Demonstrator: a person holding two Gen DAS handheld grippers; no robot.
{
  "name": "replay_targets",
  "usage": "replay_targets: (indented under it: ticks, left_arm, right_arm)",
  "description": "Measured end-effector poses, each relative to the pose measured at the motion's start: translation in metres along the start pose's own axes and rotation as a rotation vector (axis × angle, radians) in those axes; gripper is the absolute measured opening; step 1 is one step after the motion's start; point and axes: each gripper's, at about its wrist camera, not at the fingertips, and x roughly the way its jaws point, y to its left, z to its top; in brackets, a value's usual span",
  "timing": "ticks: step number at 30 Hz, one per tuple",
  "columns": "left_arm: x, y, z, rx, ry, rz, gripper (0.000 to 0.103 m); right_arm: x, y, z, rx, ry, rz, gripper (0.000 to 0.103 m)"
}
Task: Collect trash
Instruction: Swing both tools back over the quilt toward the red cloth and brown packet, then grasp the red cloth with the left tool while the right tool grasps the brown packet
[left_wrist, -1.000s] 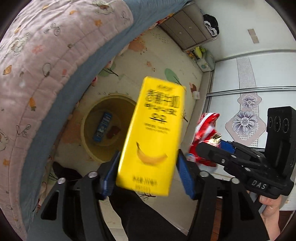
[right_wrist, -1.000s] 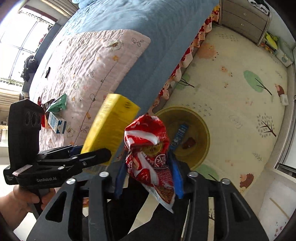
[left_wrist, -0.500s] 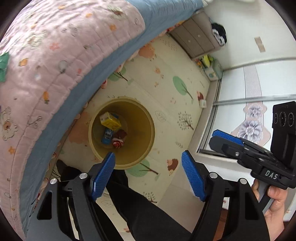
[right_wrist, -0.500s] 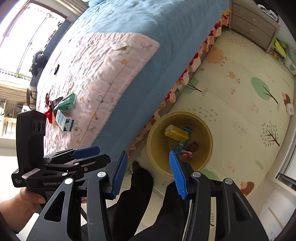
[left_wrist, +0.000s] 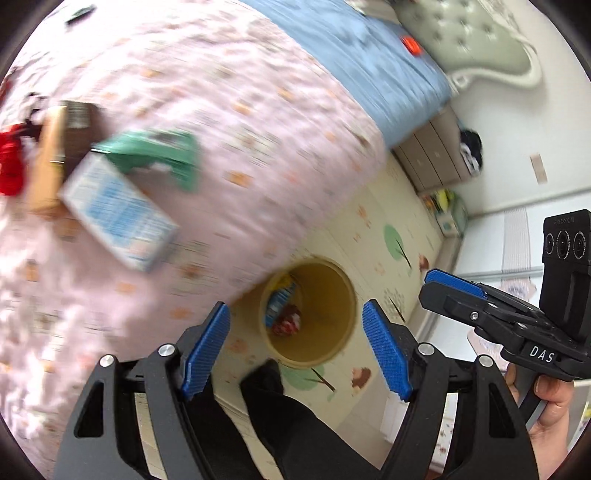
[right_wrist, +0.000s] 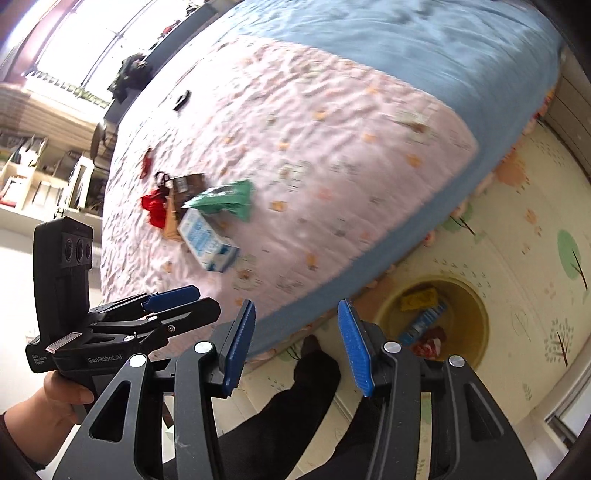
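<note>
My left gripper (left_wrist: 295, 347) stands open and empty above the floor, with the yellow bin (left_wrist: 347, 295) below and between its fingers. My right gripper (right_wrist: 295, 347) is open too, empty, at the bed's edge; it also shows at the right in the left wrist view (left_wrist: 443, 284). The bin (right_wrist: 476, 295) holds a yellow carton (right_wrist: 419, 299), a blue packet (right_wrist: 424, 321) and a red wrapper (right_wrist: 428, 345). On the pink quilt lie a white-and-blue carton (left_wrist: 118, 214), a green wrapper (left_wrist: 155, 155), a brown box (left_wrist: 48, 162) and red trash (left_wrist: 11, 166), seen blurred.
The bed with its pink quilt (right_wrist: 314, 147) and blue cover (right_wrist: 424, 48) fills the left. A person's dark trouser legs (left_wrist: 280, 417) stand between the bed and the bin. A grey drawer unit (left_wrist: 432, 155) stands on the patterned play mat (right_wrist: 524, 221) by the far wall.
The yellow carton and the red wrapper have left the grippers and now lie in the bin. Both grippers have swung from above the bin toward the bed, bringing the trash on the quilt into view.
</note>
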Motion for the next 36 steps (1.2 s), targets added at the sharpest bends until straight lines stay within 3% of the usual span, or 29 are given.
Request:
replay_targets:
  ticks: [10, 15, 24, 36]
  left_arm:
    - [-0.080, 0.132, 0.027, -0.145, -0.116, 0.076, 0.076]
    - [-0.097, 0.188, 0.037, -0.245, -0.161, 0.127, 0.079]
    - [-0.079, 0.257, 0.061, -0.397, -0.168, 0.202, 0.080]
    - [-0.038, 0.301, 0.102, -0.493, -0.123, 0.231, 0.080]
  right_arm:
    - [0.070, 0.128, 0.057, -0.133, 0.032, 0.059, 0.047]
    - [0.097, 0.167, 0.077, -0.183, 0.052, 0.063, 0.049]
    - [0.148, 0.193, 0.118, -0.220, 0.111, 0.042, 0.059]
    - [0.231, 0.186, 0.171, -0.192, 0.227, 0.054, 0.071]
